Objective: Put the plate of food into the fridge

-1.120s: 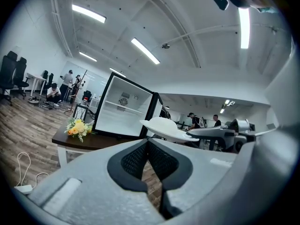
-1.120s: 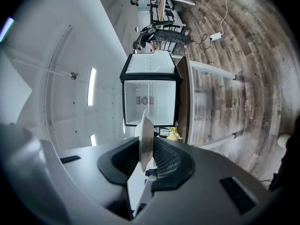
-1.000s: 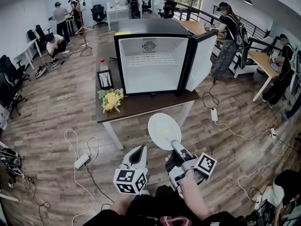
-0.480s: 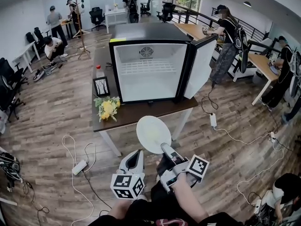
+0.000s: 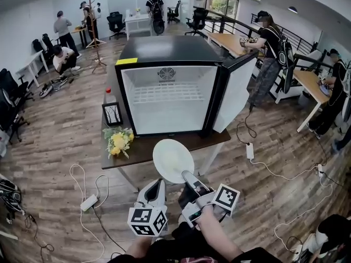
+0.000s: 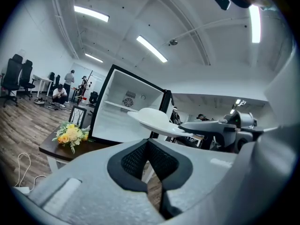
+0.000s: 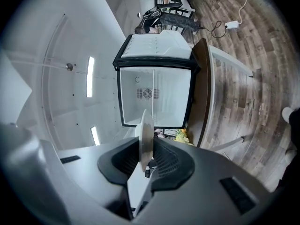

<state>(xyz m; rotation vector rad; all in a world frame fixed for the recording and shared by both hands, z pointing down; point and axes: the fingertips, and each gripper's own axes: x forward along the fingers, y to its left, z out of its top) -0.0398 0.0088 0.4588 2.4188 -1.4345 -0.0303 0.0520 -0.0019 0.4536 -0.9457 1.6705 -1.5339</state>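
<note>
Head view puts us nearer than a second ago: the plate [image 5: 172, 160], clamped by its rim in our right gripper [image 5: 187, 176], now overlaps the table's [image 5: 141, 147] front edge, where before it hung short of it. The open fridge [image 5: 167, 48] on the table looms larger. Our left gripper [image 5: 156, 185] sits beside it, jaws closed on nothing

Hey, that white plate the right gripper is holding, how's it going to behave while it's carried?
The plate looks rigid, jutting out flat though the right gripper pinches only its rim. Smooth white surface: possibly slippery, so it may tilt. Probably breakable if dropped.
</note>
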